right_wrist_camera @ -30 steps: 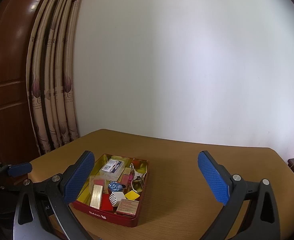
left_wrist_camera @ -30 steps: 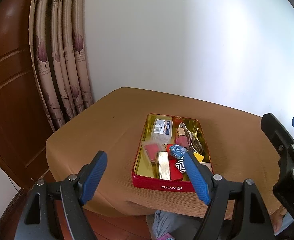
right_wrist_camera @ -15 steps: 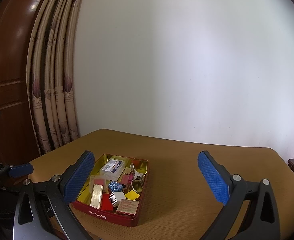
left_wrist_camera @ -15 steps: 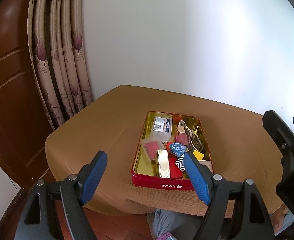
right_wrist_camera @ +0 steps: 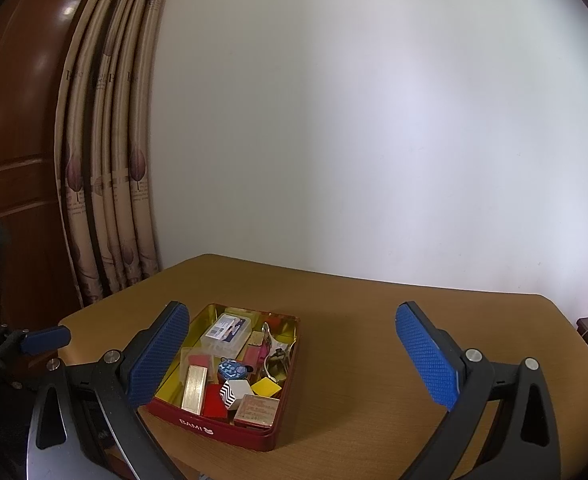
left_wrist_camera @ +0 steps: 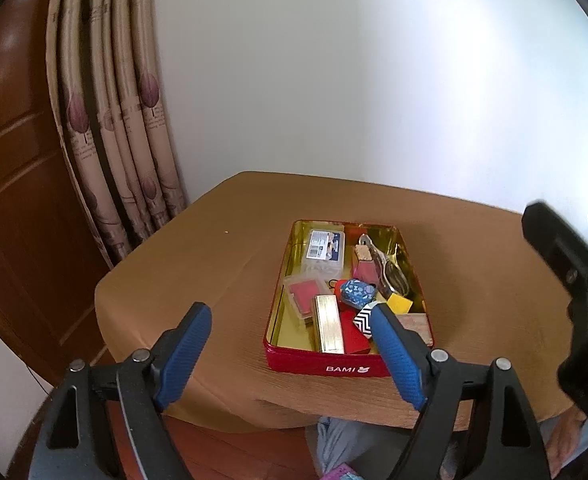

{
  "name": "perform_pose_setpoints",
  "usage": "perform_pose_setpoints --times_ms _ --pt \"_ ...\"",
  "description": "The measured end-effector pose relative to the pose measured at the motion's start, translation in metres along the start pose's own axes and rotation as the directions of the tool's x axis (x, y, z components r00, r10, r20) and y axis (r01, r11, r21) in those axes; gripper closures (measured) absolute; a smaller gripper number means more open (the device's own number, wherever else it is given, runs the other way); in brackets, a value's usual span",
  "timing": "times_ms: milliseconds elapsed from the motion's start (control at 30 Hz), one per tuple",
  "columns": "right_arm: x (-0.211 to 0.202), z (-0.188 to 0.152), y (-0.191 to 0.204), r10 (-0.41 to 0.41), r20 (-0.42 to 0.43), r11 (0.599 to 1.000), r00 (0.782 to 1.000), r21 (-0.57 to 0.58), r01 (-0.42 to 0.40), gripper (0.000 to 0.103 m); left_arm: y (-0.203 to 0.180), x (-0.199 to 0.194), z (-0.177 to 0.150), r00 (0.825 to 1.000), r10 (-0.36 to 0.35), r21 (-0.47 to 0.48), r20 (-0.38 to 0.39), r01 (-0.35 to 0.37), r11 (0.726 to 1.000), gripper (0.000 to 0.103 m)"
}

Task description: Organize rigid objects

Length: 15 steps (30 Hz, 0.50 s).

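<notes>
- Soft daylight washes the white wall (right_wrist_camera: 374, 140), brightest at right.
- Glare glints off the wooden door (right_wrist_camera: 22, 80).
- Fisheye bends the curtain (left_wrist_camera: 110, 128); corners go black.
- Right claw (left_wrist_camera: 574, 280) smeared with motion blur.

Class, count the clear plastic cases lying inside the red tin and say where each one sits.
2. The labelled clear case lies at the far left corner of the red tin; the clear case with a red insert lies just nearer, beside the gold bar. Clutter may hide others.
</notes>
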State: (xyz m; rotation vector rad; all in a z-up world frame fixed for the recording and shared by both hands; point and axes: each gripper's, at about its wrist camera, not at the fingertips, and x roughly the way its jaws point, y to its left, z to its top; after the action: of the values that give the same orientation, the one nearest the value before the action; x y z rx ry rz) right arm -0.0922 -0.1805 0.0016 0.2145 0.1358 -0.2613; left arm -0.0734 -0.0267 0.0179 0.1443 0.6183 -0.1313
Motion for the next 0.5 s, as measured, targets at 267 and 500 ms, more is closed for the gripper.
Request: perform_pose_setpoints --times_ms 267,500 --pt "0.0003 -0.0006 -0.0007 0.004 0.003 1.0 1.0 0.0 -0.004 0.001 -0.0034 0.007 -0.0042 1.0 -0.003 0.022 -0.014 0.003 1.0 0.017" --pt "0.0013 0.0008 -0.0001 0.008 0.002 1.0 1.0 0.002 -0.008 0.001 -0.0008 0.0096 -0.0044 0.999 -0.026 0.014 -0.03 0.026 1.0 0.016"
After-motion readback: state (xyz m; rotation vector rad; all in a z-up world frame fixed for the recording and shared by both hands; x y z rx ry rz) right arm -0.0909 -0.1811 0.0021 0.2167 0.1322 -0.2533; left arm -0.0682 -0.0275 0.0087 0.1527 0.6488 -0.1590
